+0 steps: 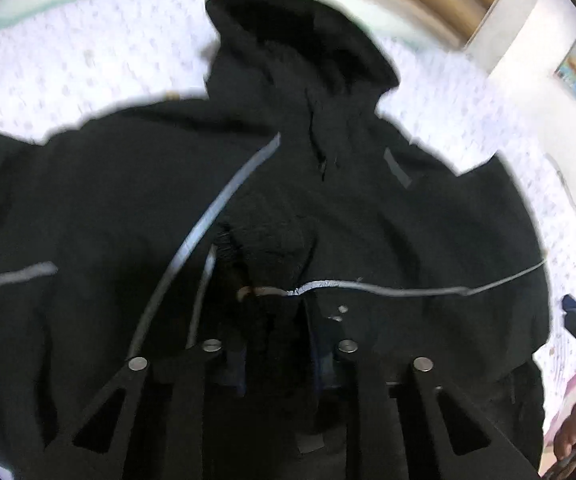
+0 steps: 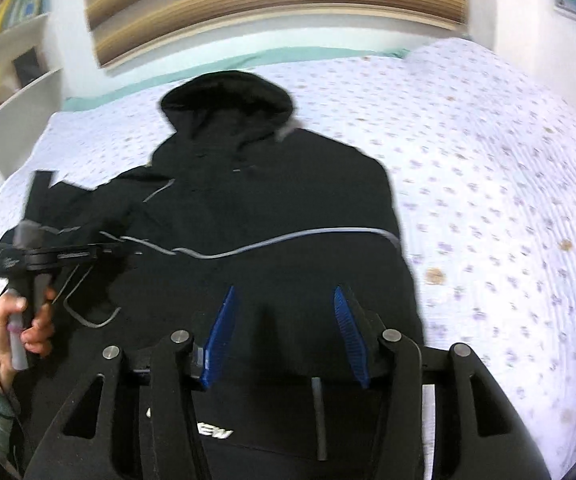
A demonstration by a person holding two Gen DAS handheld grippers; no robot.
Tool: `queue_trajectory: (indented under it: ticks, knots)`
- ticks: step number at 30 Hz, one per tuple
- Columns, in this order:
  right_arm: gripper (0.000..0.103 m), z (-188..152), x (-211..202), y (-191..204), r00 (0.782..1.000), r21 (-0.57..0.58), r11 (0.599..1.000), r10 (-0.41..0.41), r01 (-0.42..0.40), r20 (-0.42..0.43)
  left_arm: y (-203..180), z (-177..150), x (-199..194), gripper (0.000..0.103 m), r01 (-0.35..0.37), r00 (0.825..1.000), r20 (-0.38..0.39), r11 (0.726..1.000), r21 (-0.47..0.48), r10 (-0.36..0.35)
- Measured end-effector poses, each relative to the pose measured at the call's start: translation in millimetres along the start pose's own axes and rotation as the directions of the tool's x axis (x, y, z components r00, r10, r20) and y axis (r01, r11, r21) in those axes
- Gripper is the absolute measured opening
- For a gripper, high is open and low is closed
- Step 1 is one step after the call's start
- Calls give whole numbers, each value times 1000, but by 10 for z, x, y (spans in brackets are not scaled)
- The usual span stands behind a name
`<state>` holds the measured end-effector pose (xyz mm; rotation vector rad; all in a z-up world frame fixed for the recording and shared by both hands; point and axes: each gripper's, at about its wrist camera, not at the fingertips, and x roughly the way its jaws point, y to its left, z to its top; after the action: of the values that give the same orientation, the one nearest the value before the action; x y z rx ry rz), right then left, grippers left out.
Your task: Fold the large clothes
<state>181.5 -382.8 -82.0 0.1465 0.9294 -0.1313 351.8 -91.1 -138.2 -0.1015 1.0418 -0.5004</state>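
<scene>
The large black hooded jacket with thin grey reflective stripes (image 2: 271,208) lies flat on my white flower-print bedspread (image 2: 488,184); my right gripper (image 2: 283,334) hangs spread above its hem, pinching nothing; my left gripper (image 1: 275,320) is pinched on dark jacket cloth.

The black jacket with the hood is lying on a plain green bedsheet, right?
Not quite. The black jacket with the hood lies on a white bedsheet dotted with small purple flowers, as the right wrist view shows. Only the edge by the wall is green.
</scene>
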Motion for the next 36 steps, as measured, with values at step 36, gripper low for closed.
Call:
queue_trajectory:
  ticks: [36]
  knots:
    - [74, -290, 1180, 1436, 995, -94, 994, -65, 58, -76, 789, -315, -75, 58, -79, 997, -19, 995, -57, 78]
